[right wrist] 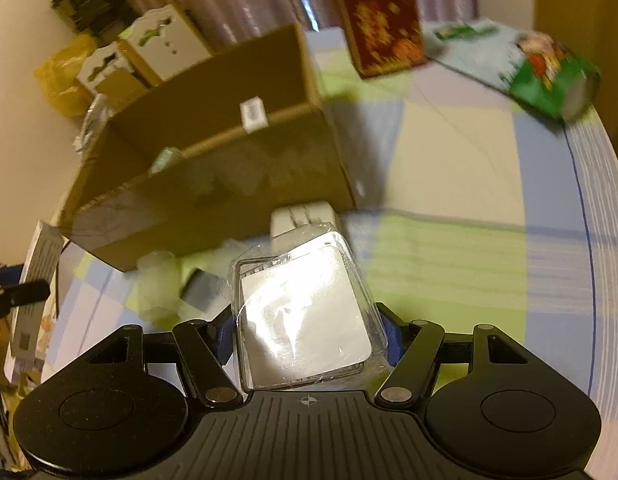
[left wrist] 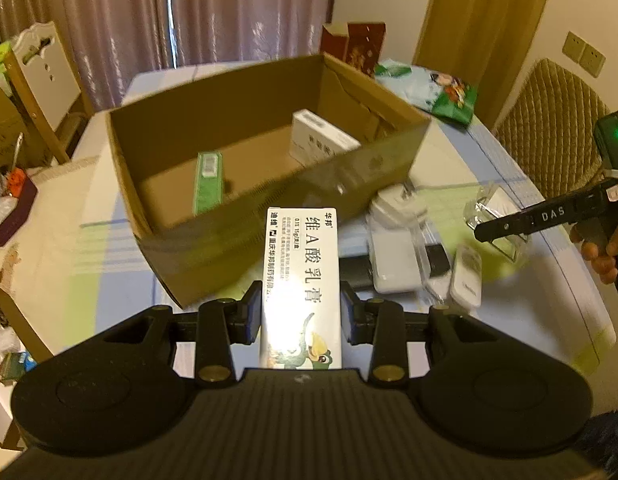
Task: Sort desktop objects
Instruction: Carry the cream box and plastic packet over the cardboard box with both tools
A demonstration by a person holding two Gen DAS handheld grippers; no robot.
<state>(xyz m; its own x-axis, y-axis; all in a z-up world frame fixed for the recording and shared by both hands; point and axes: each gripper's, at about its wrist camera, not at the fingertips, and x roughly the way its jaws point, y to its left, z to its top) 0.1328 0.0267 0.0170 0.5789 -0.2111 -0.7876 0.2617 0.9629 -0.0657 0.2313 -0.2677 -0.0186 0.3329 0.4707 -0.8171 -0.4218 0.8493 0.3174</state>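
Cardboard box point(left wrist: 245, 152) on checked tablecloth point(left wrist: 449, 160), curtains point(left wrist: 149, 8) behind

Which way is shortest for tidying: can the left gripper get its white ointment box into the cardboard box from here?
Probably yes. The left gripper holds the ointment box just before the cardboard box, whose top is open, with bare floor between the green packet and white carton.

Left gripper point(left wrist: 301, 316): level, pointing forward, both fingers clamped on sides of ointment carton point(left wrist: 300, 280), which juts straight ahead. Right gripper point(right wrist: 309, 332): tilted, fingers pressed against sides of clear plastic case point(right wrist: 305, 316). In left wrist view right gripper's finger point(left wrist: 525, 220) reaches in from right edge, person's hand point(left wrist: 601, 252) wrapped around handle.
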